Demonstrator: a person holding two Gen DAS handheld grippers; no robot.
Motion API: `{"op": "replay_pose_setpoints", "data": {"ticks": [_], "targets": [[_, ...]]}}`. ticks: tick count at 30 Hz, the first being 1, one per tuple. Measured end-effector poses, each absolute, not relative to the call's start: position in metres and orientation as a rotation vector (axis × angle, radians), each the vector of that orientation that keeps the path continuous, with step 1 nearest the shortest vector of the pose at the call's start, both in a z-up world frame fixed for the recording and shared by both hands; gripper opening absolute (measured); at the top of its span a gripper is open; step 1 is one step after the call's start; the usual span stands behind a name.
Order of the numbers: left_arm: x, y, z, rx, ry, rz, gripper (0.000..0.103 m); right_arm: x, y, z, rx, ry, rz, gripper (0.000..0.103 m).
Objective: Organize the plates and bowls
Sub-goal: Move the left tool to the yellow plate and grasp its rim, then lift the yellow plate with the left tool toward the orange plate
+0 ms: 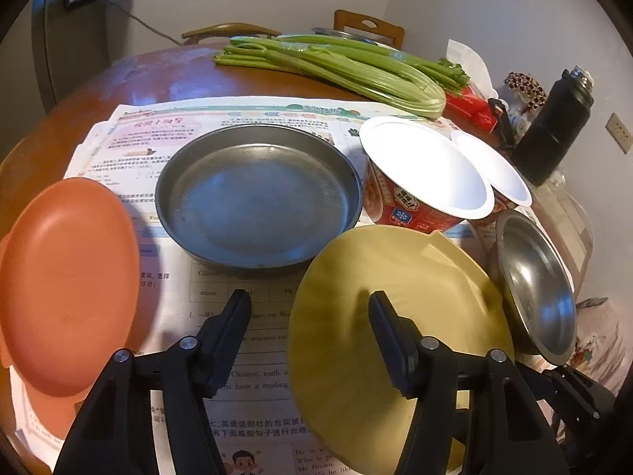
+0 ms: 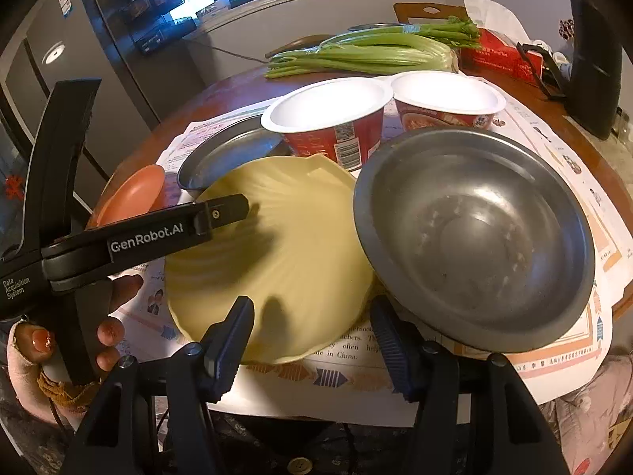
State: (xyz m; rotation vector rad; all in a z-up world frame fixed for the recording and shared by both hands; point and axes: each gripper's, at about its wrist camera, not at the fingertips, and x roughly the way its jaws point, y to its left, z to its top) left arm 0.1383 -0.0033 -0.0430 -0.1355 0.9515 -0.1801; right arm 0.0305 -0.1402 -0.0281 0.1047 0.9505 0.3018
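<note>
A yellow scalloped plate point(image 1: 395, 316) point(image 2: 285, 253) lies on the papers at the table's near side. My left gripper point(image 1: 310, 304) is open, its right finger over the yellow plate; in the right wrist view its finger point(image 2: 221, 213) hovers above that plate. An orange plate point(image 1: 67, 281) point(image 2: 134, 194) sits at the left. A flat steel dish point(image 1: 257, 198) point(image 2: 225, 150) stands in the middle. A steel bowl point(image 1: 538, 285) point(image 2: 474, 233) leans tilted at the right. My right gripper point(image 2: 312, 316) is open, at the near edges of the yellow plate and the steel bowl.
Two red paper bowls with white insides point(image 1: 427, 170) point(image 2: 328, 114) stand behind the plates. Celery point(image 1: 340, 67), a red tissue box point(image 2: 502, 55) and a black flask point(image 1: 554, 126) lie further back. Printed papers point(image 1: 158, 126) cover the round wooden table.
</note>
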Motion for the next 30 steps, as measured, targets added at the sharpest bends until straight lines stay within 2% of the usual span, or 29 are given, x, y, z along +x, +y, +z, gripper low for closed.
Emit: {"op": "replay_pose_setpoints", "data": {"ticks": [2, 5, 30], "targets": [[0.138, -0.004, -0.043, -0.135, 0.948, -0.191, 0.046, 0.031, -0.138, -0.028, 0.093, 0.947, 0.301, 0.061], [0.137, -0.006, -0.043, -0.132, 0.943, -0.207, 0.036, 0.033, -0.134, -0.029, 0.082, 0.945, 0.307, 0.061], [0.104, 0.007, -0.021, -0.187, 0.898, -0.19, 0.035, 0.019, -0.118, -0.014, 0.028, 0.894, 0.365, 0.063]]}}
